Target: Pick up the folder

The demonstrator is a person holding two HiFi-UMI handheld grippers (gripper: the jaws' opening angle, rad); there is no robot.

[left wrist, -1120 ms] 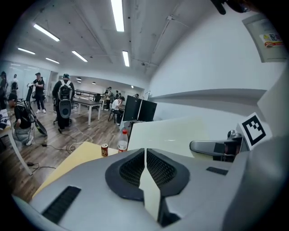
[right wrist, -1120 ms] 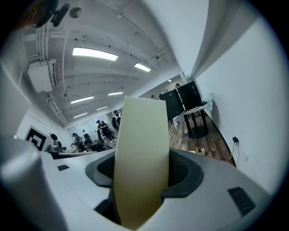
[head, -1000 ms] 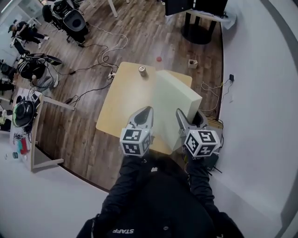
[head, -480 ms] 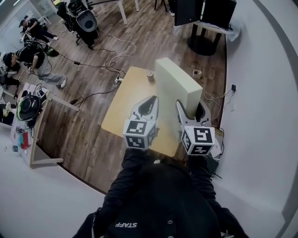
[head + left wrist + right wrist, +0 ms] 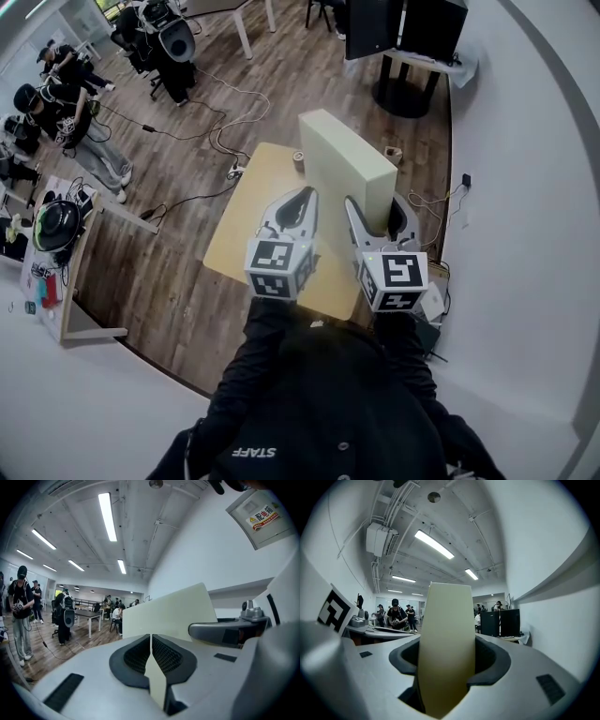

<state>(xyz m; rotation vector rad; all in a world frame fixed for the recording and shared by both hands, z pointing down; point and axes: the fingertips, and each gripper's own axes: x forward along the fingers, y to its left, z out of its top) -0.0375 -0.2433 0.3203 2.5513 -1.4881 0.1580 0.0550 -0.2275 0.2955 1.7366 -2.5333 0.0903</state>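
The cream folder (image 5: 349, 157) is standing on edge in the air, above the wooden table (image 5: 246, 225). The right gripper (image 5: 377, 208) is clamping its thick side with jaws fairly wide apart, and the left gripper (image 5: 298, 199) is pinching a thin cover sheet, jaws nearly together. Both are pointing roughly level, side by side

From here I see a pale wooden tabletop (image 5: 242, 230) on a dark plank floor (image 5: 159, 272). A small round can (image 5: 299, 160) stands at the tabletop's far edge (label unreadable). Beyond the tabletop's far right corner stand black monitors (image 5: 403, 23). Cables (image 5: 202, 108) trail off to its left, toward several people (image 5: 56, 98).
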